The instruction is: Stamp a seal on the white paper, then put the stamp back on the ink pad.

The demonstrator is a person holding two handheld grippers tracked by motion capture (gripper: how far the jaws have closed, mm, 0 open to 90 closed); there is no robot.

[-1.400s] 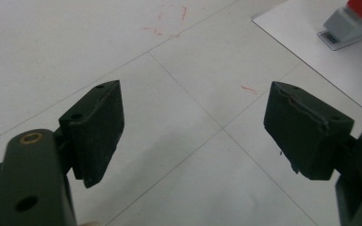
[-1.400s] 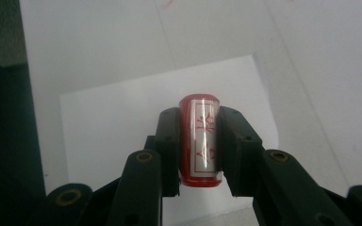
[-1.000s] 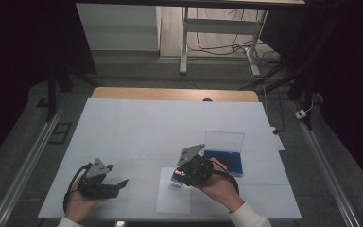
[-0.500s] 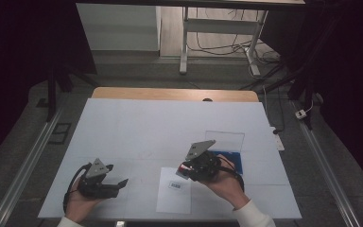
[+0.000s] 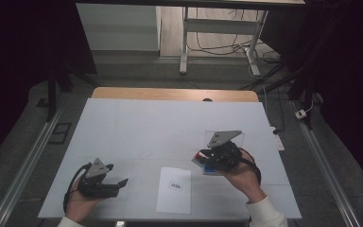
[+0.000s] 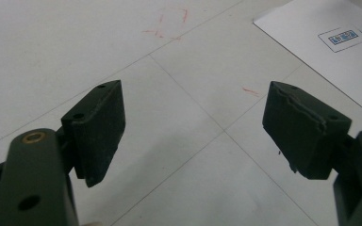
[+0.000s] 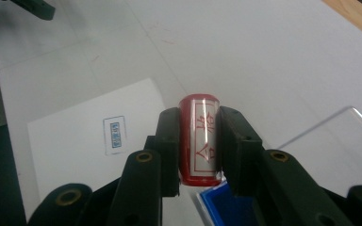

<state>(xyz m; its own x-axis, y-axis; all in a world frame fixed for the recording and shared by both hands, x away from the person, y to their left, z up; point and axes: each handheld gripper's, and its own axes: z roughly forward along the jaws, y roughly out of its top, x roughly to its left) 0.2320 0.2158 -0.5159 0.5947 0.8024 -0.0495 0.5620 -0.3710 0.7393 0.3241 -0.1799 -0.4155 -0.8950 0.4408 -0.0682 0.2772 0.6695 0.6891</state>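
With right tool (image 7: 198, 141) clamped on the red stamp (image 7: 199, 136) just above the blue pad (image 7: 221, 202), press squarely down, keeping left tool (image 6: 193, 132), jaws apart, beside the paper (image 5: 175, 189).

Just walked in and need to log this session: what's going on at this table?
A person works at a white table with a two-jaw gripper in each hand. The right gripper is clamped on a red cylindrical stamp with a white label, held above a blue ink pad in a clear-lidded case. A white paper sheet with a small blue stamp mark lies nearby. The left gripper sits open and empty.
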